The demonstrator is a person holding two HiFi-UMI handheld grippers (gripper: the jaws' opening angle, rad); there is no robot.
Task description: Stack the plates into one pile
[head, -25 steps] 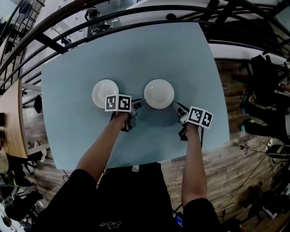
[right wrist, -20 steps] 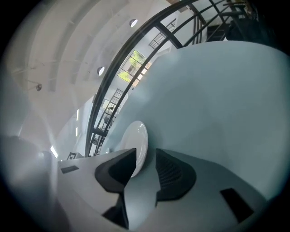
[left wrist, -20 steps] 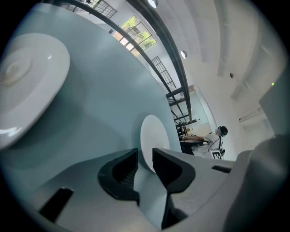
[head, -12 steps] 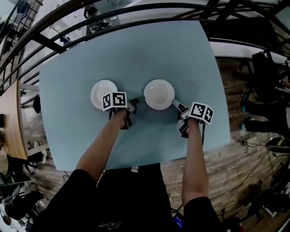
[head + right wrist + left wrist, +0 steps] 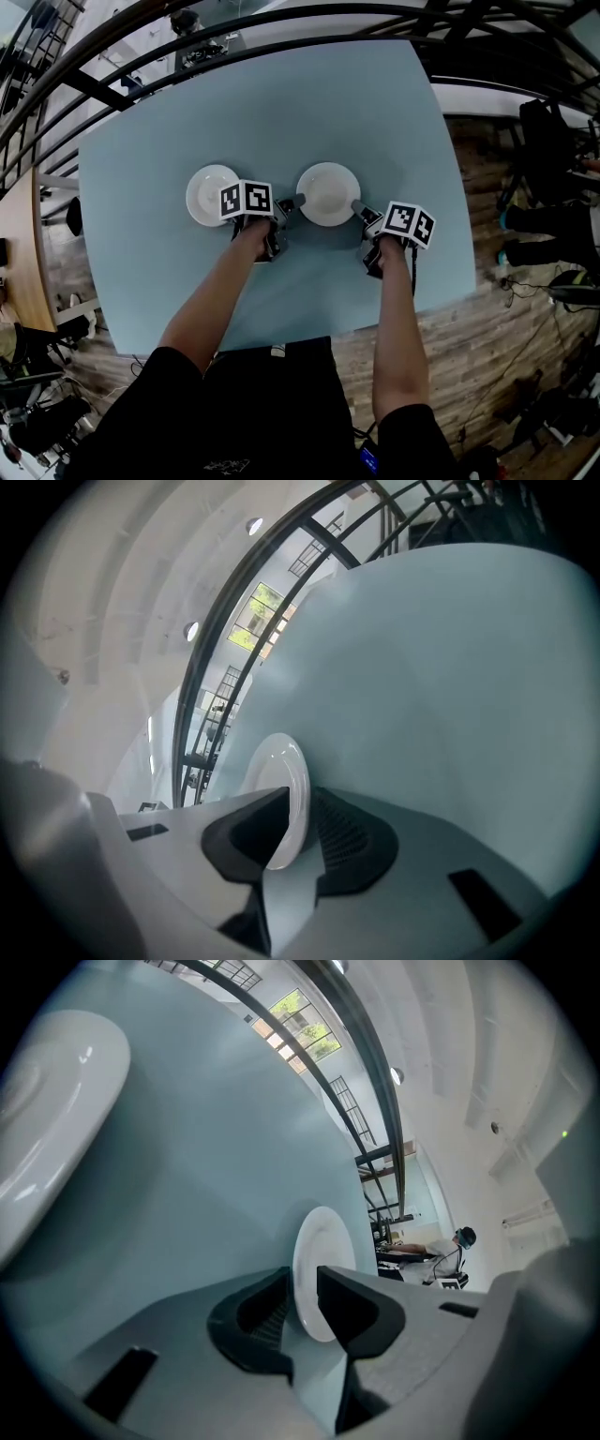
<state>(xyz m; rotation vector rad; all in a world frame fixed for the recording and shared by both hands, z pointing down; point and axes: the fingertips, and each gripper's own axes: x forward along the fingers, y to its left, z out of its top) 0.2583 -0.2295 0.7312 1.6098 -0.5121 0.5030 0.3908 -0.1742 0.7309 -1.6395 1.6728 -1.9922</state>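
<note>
Two white plates lie side by side on the light blue table [image 5: 187, 112]. The left plate [image 5: 212, 194] [image 5: 47, 1119] lies alone, just left of my left gripper's cube. Both grippers are at the right plate [image 5: 328, 192]. My left gripper [image 5: 296, 200] [image 5: 302, 1279] has that plate's [image 5: 323, 1260] left rim between its jaws, and the pads look pressed on it. My right gripper [image 5: 357, 206] [image 5: 300, 803] straddles the same plate's [image 5: 277, 780] right rim, with its jaws closing on it. The plate still rests on the table.
A black railing [image 5: 281, 28] runs behind the table's far edge. Wooden floor [image 5: 506, 309] with dark bags and cables lies to the right. The table's near edge is just behind my hands. A person [image 5: 455, 1241] sits far off in the left gripper view.
Both grippers have edged in onto the right plate's rim and rolled a little. Neither plate has moved on the table.
</note>
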